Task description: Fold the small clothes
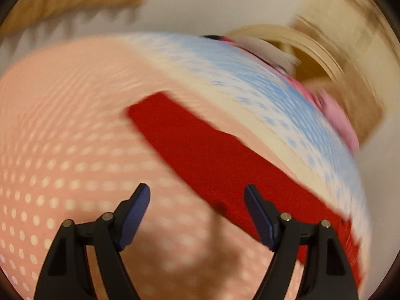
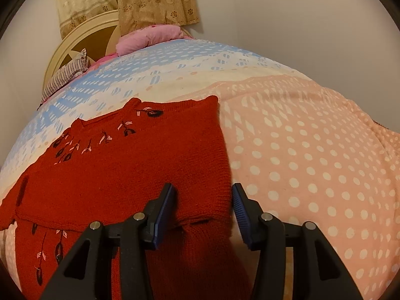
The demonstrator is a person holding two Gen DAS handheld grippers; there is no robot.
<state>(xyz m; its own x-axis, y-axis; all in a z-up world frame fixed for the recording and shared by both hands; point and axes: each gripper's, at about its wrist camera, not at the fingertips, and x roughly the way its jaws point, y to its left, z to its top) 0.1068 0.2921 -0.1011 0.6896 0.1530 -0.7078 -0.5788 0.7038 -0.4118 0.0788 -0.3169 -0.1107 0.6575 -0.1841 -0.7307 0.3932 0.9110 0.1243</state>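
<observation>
A red knit sweater (image 2: 125, 170) with embroidered dark and pink flowers lies folded on the bed, one layer laid back over the other. My right gripper (image 2: 202, 200) hovers at its right edge and stands open. The folded edge lies between the two fingers, and the right pad is just off the knit. In the blurred left wrist view the sweater (image 1: 200, 155) shows as a red band running diagonally. My left gripper (image 1: 197, 207) stands wide open over the pink spotted bedspread (image 1: 62, 137), to the lower left of the sweater, with nothing between its fingers.
The bedspread (image 2: 300, 162) is pink with white dots, with a cream and blue band (image 2: 150, 57) further back. A pink pillow (image 2: 150, 37) and a striped cloth (image 2: 65, 75) lie by the round cream headboard (image 2: 82, 42). A patterned curtain (image 2: 137, 0) hangs behind, against a plain wall.
</observation>
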